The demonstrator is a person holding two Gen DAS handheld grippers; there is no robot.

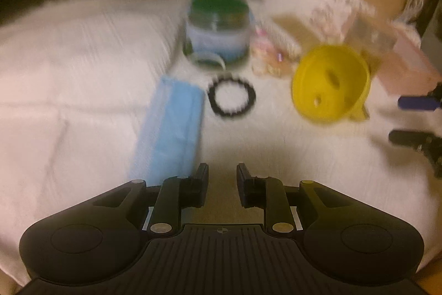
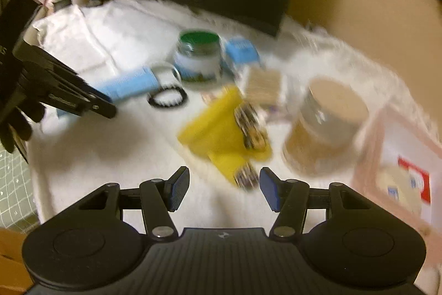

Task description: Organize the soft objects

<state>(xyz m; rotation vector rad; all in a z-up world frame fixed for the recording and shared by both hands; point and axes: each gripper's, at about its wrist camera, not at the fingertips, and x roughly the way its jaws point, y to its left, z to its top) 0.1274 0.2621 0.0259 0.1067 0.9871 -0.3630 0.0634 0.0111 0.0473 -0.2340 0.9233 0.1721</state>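
Left tongs (image 1: 222, 185) narrowly parted, empty, just short of blue face mask (image 1: 171, 126) on white cloth (image 1: 69, 73); right tongs (image 2: 224, 190) wide, empty. Best approach: square up w/ mask's near edge, pinch low. Beyond mask: black ring (image 1: 231, 98), green-lidded jar (image 1: 216, 26).

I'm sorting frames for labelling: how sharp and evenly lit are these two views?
Left wrist view: motion-smeared, the blue face mask and yellow funnel soft-edged, only the left hand-held gripper crisp; warm dim light, dark corners. Right wrist view: blur heavier on the right side, fisheye bending the white cloth.
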